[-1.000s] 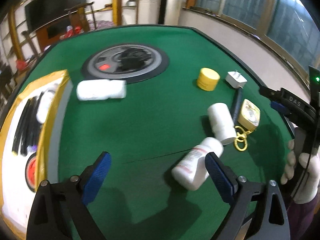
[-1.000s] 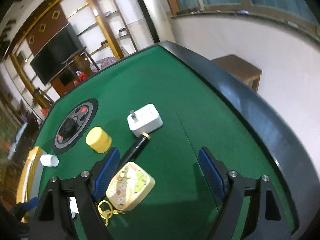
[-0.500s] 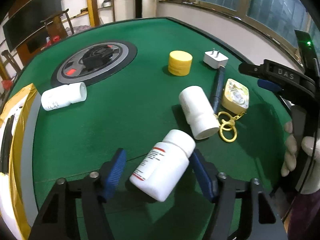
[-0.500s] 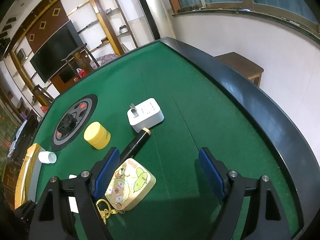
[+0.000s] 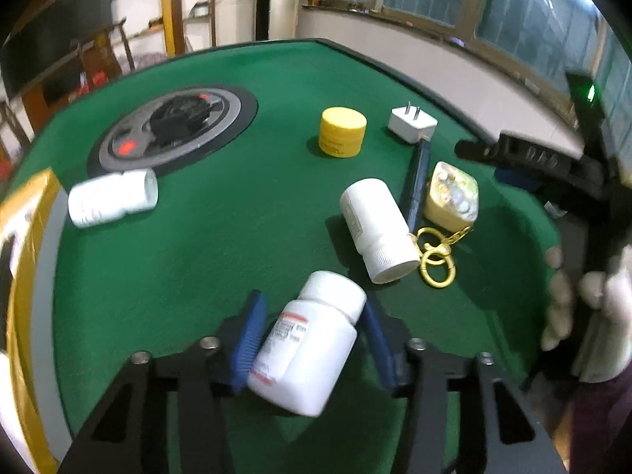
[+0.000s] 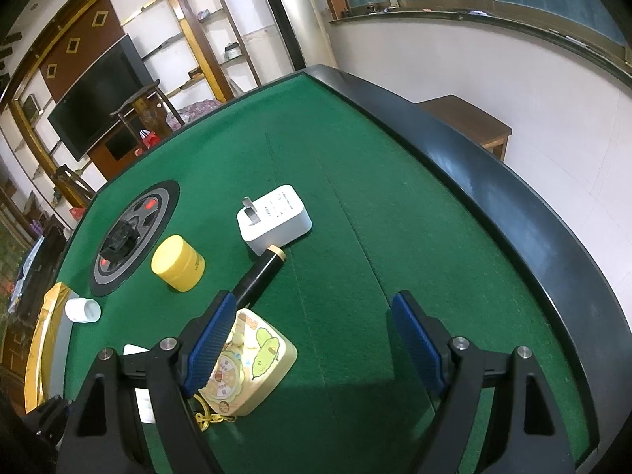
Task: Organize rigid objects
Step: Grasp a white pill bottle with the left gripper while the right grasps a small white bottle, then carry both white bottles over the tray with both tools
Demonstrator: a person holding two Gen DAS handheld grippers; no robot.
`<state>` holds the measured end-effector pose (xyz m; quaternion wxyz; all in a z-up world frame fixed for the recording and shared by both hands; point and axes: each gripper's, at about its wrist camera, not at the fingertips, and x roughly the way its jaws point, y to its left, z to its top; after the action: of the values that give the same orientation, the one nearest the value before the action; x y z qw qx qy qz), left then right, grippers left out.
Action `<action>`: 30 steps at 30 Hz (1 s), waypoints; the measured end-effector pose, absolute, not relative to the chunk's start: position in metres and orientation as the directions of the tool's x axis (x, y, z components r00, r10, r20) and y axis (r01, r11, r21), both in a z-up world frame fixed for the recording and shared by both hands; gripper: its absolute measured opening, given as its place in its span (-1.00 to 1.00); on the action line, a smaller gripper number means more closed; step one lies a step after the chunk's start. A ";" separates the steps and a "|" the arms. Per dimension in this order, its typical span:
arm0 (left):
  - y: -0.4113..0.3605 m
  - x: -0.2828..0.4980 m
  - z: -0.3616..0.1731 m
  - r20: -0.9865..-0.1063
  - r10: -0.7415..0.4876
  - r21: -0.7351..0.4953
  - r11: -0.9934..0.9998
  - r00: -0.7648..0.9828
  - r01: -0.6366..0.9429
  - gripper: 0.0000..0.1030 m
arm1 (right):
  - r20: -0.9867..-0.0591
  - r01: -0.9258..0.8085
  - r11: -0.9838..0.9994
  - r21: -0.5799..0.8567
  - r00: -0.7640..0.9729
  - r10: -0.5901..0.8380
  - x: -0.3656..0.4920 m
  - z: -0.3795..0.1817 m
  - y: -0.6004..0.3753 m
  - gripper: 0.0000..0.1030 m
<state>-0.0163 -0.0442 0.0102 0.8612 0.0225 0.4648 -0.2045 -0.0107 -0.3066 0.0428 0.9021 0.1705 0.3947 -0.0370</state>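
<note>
At lower centre of the left wrist view, the left gripper [image 5: 310,333] clamps a tilted labelled pill bottle [image 5: 310,341]. The right gripper [image 6: 312,345] gapes wide over green felt [image 6: 355,181], holding nothing.

You are looking at a white pill bottle with a red-edged label [image 5: 308,343], tilting cap-up and away between the blue pads. A second white bottle [image 5: 377,229] is lying on its side on the green desk, cap toward you, and a third [image 5: 112,197] is lying on its side at the left. A yellow round jar [image 5: 342,132] is standing upright beside a white plug adapter [image 5: 412,122], prongs pointing up. A dark pen [image 5: 414,185] is lying between the second bottle and a cream cartoon keychain case [image 5: 452,191] with gold rings.
</note>
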 end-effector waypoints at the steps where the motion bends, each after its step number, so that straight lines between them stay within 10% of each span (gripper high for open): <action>1: -0.039 -0.017 0.010 -0.806 -0.355 -0.186 0.912 0.473 0.367 -0.19 | -0.728 0.202 0.939 0.277 0.683 0.068 -0.010 0.042 -0.306 0.57; 15: 0.015 -0.061 0.031 -0.701 -0.494 -0.362 0.868 0.514 0.341 -0.28 | -0.748 -0.155 0.959 0.236 0.601 0.281 -0.010 0.071 -0.206 0.53; 20: 0.028 -0.073 0.038 -0.678 -0.504 -0.370 0.863 0.535 0.344 -0.28 | -0.798 -0.210 0.960 0.184 0.539 0.271 0.002 0.054 -0.170 0.01; 30: 0.058 -0.086 0.060 -0.602 -0.568 -0.443 0.823 0.561 0.357 -0.28 | -0.836 -0.182 0.975 0.130 0.508 0.206 0.000 0.039 -0.164 -0.25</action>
<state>-0.0859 0.0577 0.0602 0.8729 -0.1365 0.3864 -0.2648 -0.0004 -0.1638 0.0388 0.8682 0.0126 0.4832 0.1118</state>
